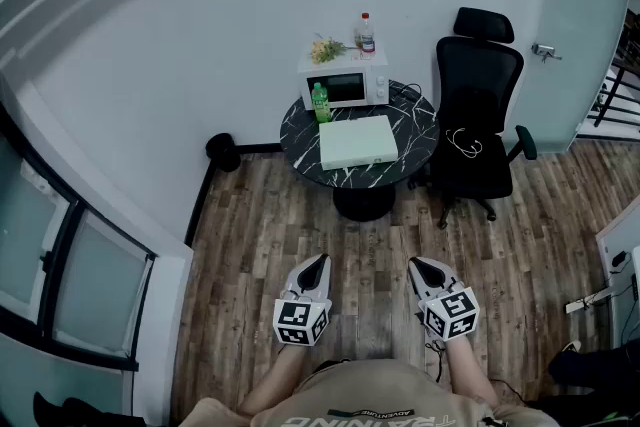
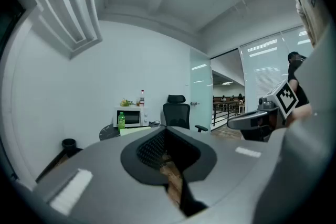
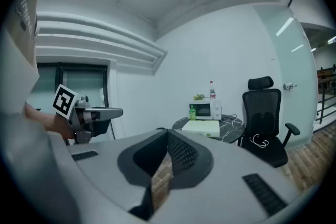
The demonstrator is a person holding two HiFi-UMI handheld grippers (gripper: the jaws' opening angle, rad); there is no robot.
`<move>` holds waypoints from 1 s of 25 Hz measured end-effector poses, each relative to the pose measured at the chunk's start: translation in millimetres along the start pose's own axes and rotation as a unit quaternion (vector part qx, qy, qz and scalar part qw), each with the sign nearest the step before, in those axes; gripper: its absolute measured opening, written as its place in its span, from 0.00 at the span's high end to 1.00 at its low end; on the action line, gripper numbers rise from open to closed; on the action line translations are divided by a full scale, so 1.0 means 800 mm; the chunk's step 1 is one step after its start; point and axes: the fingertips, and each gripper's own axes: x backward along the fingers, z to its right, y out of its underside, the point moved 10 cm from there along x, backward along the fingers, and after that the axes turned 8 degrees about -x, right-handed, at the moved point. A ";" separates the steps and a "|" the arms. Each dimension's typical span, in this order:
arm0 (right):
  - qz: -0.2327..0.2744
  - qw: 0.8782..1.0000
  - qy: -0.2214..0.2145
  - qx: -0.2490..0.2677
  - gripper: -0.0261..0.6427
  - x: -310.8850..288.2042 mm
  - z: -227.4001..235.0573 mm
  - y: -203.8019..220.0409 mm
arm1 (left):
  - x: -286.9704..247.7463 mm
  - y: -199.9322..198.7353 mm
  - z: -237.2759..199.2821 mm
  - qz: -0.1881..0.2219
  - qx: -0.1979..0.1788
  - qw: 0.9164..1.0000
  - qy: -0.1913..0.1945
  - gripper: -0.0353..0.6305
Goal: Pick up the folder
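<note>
A pale green folder (image 1: 357,142) lies flat on the round black marble table (image 1: 300,141), in front of the microwave; the folder (image 3: 203,128) also shows far off in the right gripper view and the folder (image 2: 134,130) as a thin edge in the left gripper view. My left gripper (image 1: 317,262) and right gripper (image 1: 419,265) hang side by side over the wood floor, well short of the table. Both point toward it, shut and empty.
A white microwave (image 1: 346,82) with a bottle and a small plant on top stands at the table's back, a green bottle (image 1: 320,102) beside it. A black office chair (image 1: 477,115) stands right of the table. A small black bin (image 1: 224,152) sits by the wall.
</note>
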 end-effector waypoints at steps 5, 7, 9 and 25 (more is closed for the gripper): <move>0.002 1.000 0.017 -0.012 0.95 -0.025 -0.010 0.006 | -0.008 0.009 -0.027 -0.010 0.006 1.000 0.022 0.94; -0.001 1.000 0.019 -0.016 0.95 -0.034 -0.015 0.007 | -0.013 0.010 -0.036 -0.011 0.006 1.000 0.024 0.94; -0.003 1.000 0.021 -0.020 0.95 -0.040 -0.022 0.012 | -0.013 0.012 -0.044 -0.010 0.002 1.000 0.027 0.94; -0.038 0.998 0.057 -0.003 0.95 -0.099 0.013 0.024 | -0.062 0.057 -0.095 -0.036 0.044 0.998 0.031 0.94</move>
